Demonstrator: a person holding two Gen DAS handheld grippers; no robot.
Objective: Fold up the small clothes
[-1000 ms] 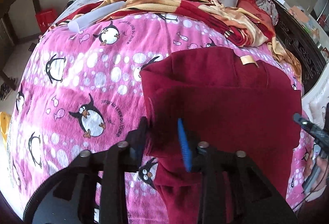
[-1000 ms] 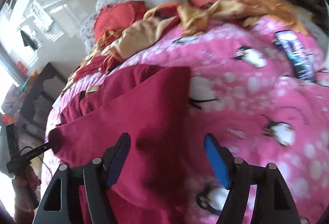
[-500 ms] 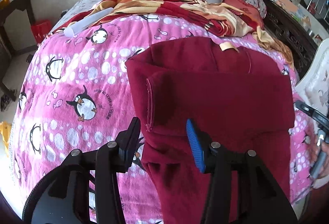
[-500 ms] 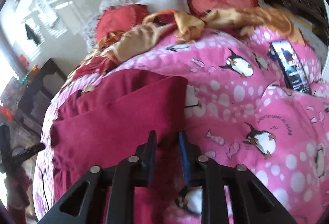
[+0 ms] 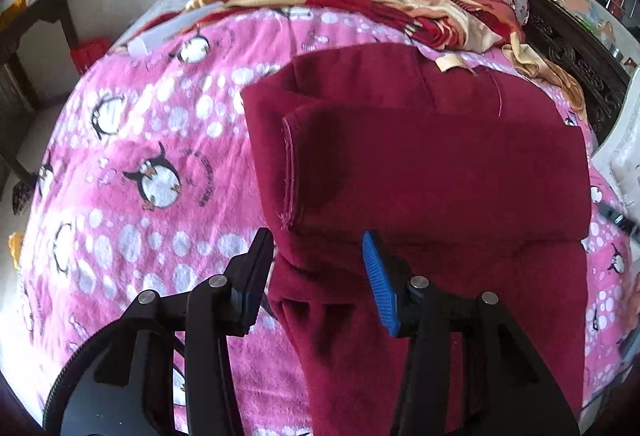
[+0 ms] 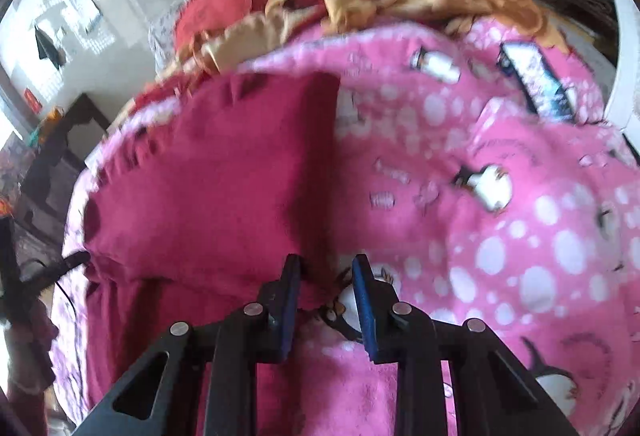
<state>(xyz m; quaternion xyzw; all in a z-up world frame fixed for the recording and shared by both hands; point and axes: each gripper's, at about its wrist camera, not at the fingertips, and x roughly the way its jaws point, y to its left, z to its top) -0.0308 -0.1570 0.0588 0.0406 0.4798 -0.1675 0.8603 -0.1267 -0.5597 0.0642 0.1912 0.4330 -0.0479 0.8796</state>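
**Maroon garment folded on the penguin blanket, both grippers at its near fold**

The right wrist view is motion-blurred, so the cloth's edge near the right gripper point(image 6: 326, 292) is hard to read; a dark rectangular object point(image 6: 532, 84) towards the blanket's far right edge cannot be identified. The near end of the maroon garment point(image 5: 420, 164) runs under both tools and is cut off by the picture's lower edge.

The left gripper point(image 5: 318, 268) is partly spread, its jaws straddling the near left corner of the folded layer without pressing it. The right gripper's jaws are closing and stand narrowly apart; the cloth's right edge lies beside the left jaw, but whether any fabric sits between them cannot be told.

The garment lies on the pink penguin blanket point(image 5: 140, 140), towards its right side, below the bedding heaped at its far edge.

A second ago the left jaws sat closer together, and the right jaws stood wide over the cloth's right edge.
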